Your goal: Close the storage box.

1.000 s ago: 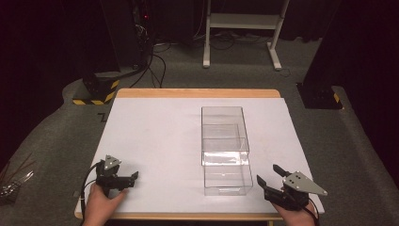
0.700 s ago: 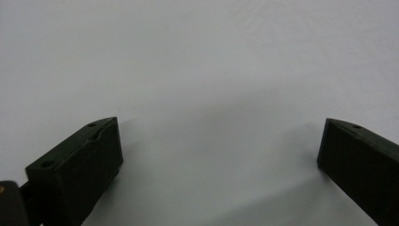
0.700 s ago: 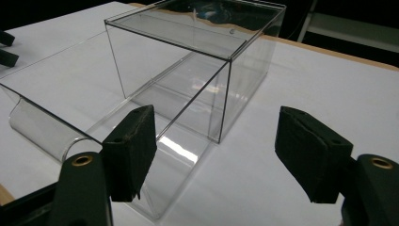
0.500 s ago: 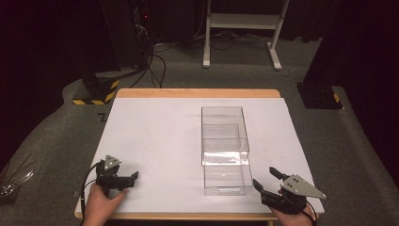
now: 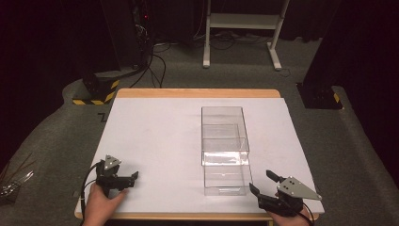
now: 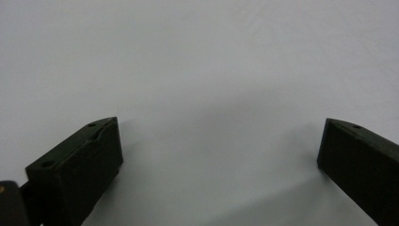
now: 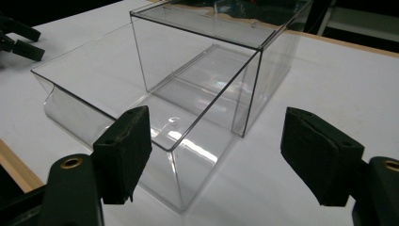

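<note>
**Right gripper's jaws part beside the clear drawer box**

The right gripper [image 5: 263, 183] sits at the near right corner of the white-covered table [image 5: 155, 136], its two black jaws just having been opening, with nothing between them; in the right gripper view they stand apart, framing the near corner of the box without touching it. The left gripper [image 5: 129, 179] rests at the near left, jaws spread wide over bare white surface, also empty.

Counted: two grippers, two hands, one box.

That box is a transparent rectangular plastic container [image 5: 225, 149] standing right of the table's middle, well apart from the left gripper and just beside the right one. It is made of an outer shell and one clear drawer [image 7: 127, 117] pulled partway out toward the person, with a rounded front lip. Both parts look empty.
</note>
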`<action>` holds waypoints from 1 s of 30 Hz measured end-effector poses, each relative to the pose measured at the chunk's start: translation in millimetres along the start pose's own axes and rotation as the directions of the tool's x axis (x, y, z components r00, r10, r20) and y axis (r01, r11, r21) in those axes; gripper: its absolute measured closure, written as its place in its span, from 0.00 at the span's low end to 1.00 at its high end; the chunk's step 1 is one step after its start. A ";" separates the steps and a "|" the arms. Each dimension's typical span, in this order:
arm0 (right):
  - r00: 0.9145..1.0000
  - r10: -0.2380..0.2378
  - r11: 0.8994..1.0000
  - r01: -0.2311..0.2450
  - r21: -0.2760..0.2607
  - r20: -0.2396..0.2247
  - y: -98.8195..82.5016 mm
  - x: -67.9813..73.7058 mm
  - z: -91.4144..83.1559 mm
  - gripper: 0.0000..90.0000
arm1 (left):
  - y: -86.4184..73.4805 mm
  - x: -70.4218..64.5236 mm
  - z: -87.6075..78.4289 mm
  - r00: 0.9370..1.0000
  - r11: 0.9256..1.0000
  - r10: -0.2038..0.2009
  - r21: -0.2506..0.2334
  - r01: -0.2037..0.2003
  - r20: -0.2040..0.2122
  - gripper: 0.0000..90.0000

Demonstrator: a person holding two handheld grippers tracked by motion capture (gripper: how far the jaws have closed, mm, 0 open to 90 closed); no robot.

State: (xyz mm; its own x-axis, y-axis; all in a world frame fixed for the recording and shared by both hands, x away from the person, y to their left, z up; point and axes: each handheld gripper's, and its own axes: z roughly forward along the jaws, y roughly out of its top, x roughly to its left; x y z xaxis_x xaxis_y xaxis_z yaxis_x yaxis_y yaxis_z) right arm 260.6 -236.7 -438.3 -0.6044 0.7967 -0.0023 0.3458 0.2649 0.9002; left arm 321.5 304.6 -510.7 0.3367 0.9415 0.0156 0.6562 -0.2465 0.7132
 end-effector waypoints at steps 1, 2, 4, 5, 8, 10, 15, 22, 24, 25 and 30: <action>1.000 0.002 1.000 -0.002 0.003 -0.002 -1.0 0.6 0.2 0.28 | 0.0 0.0 0.0 1.000 1.000 0.000 0.000 0.000 0.000 0.01; 1.000 0.002 1.000 -0.002 0.004 -0.006 -2.2 1.2 0.7 0.28 | 0.0 0.0 0.0 1.000 1.000 0.000 0.000 0.000 0.000 0.01; 1.000 0.000 1.000 0.001 0.015 -0.008 -4.7 1.5 2.1 0.28 | 0.0 0.0 0.0 1.000 1.000 0.000 0.000 0.000 0.000 0.01; 1.000 0.009 1.000 -0.009 0.018 -0.014 -5.6 0.3 3.3 0.28 | 0.0 0.0 0.0 1.000 1.000 0.000 0.000 0.000 0.000 0.01; 0.999 0.025 0.999 -0.024 0.027 -0.023 -7.5 -1.4 5.3 0.28 | 0.0 0.0 0.0 1.000 1.000 0.000 0.000 0.000 0.000 0.01; 0.999 0.026 0.999 -0.025 0.030 -0.028 -8.5 -1.5 5.8 0.28 | 0.0 0.0 0.0 1.000 1.000 -0.001 0.000 0.001 0.000 0.01; 0.998 0.012 0.999 -0.010 0.050 -0.054 -11.4 1.5 9.8 0.28 | 0.0 0.0 0.0 1.000 1.000 0.000 0.000 0.000 0.000 0.01; 0.998 0.002 0.997 0.002 0.073 -0.060 -14.5 3.9 15.2 0.28 | 0.0 0.0 0.0 1.000 1.000 0.000 0.000 0.000 0.000 0.01; 0.998 -0.001 0.997 0.006 0.079 -0.061 -15.2 4.1 16.9 0.28 | 0.0 0.0 0.0 1.000 1.000 0.000 0.000 0.000 0.000 0.01; 0.998 -0.002 0.997 0.007 0.083 -0.061 -15.9 4.5 18.5 0.28 | 0.0 0.0 0.0 1.000 1.000 0.000 0.000 0.000 0.000 0.01; 0.998 -0.009 0.995 0.015 0.095 -0.058 -16.8 5.8 22.7 0.28 | 0.0 0.0 0.0 1.000 1.000 0.000 0.000 0.000 0.000 0.01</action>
State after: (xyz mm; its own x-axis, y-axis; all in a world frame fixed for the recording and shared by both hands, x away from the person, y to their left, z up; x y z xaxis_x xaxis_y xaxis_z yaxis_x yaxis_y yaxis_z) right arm 267.6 -224.1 -463.3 -0.6483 0.7613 0.0146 0.4033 0.3270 0.8546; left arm 321.5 304.6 -510.7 0.3368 0.9414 0.0154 0.6564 -0.2466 0.7129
